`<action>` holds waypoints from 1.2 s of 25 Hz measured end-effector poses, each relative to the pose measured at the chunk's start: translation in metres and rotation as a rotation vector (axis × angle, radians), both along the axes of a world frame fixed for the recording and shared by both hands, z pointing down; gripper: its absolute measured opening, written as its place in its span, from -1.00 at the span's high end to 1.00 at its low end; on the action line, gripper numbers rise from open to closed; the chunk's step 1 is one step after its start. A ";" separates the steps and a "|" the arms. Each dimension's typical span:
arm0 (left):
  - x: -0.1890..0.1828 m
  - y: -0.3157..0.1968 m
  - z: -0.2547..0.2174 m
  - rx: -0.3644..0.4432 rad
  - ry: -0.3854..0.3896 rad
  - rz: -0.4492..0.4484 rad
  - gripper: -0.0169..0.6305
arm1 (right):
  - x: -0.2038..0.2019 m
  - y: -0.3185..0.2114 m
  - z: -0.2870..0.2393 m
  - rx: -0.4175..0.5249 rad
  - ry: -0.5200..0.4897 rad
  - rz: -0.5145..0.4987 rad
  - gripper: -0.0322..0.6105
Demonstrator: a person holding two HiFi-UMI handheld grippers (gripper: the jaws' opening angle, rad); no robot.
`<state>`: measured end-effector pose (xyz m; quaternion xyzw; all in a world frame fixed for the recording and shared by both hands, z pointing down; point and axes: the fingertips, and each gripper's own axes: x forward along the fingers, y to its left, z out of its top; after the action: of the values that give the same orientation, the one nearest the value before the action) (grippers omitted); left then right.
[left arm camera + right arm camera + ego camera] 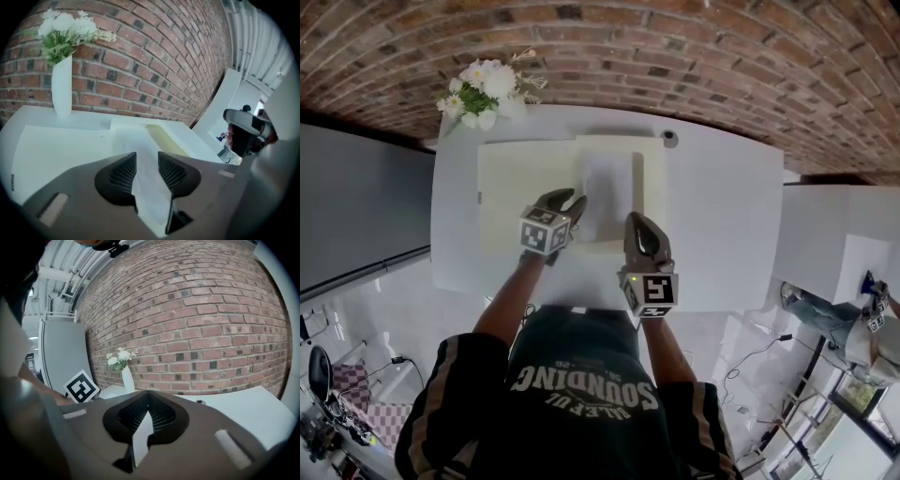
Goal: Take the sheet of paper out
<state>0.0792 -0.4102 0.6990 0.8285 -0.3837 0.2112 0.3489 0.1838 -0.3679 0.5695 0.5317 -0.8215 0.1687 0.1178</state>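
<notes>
From above, a white surface [722,216] stands against a brick wall [675,56], with a vase of white flowers [483,94] at its far left corner. A cream folder [516,197] lies open on it, and the sheet of paper [607,183] rests on the folder's right half. The left tool [567,202] sits at the sheet's near left edge and the right tool [637,225] at its near right corner.

Along the left tool [147,161], the jaws stand apart. The sheet [149,192] runs through the gap, and neither pad presses on it. The vase [62,84] stands beyond.

Along the right tool [147,399], the jaws are clenched on the sheet [140,439], a white sliver pinched between the pads.
</notes>
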 end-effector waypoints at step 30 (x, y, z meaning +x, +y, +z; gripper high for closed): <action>0.016 -0.011 0.090 -0.287 0.060 -0.093 0.60 | 0.031 0.000 0.027 -0.074 0.012 0.003 0.90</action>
<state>0.0956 -0.4209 0.7894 0.7574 -0.3770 0.2229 0.4843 0.2147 -0.3680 0.5970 0.5295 -0.8131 0.1956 0.1421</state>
